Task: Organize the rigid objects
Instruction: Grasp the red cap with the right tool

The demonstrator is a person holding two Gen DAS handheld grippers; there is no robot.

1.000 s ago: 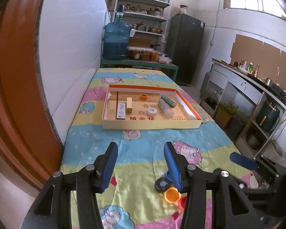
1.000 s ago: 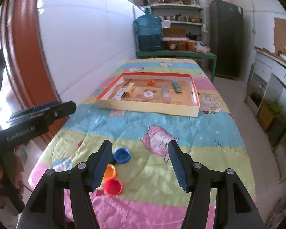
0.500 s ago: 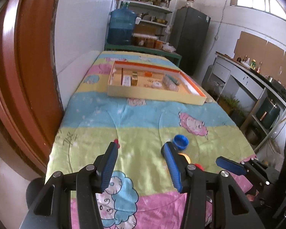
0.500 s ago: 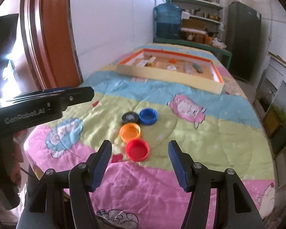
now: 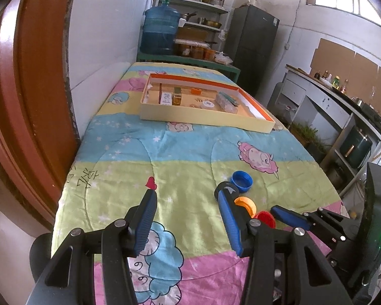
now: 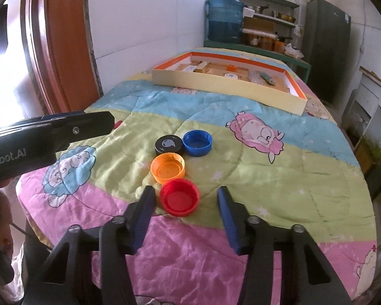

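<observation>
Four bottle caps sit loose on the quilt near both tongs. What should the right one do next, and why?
Probably ease the right tongs forward around the red cap. It is the nearest cap, lying open side up just ahead of the closing jaws and not yet gripped, while the tray across the quilt already holds other items.

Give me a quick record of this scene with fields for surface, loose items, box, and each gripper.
surface: cartoon quilt
loose items: red cap, orange cap, black cap, blue cap, clustered together
box: shallow tray box at far end, small items inside
left gripper: open, empty
right gripper: closing, red cap between fingers, not gripped
</observation>
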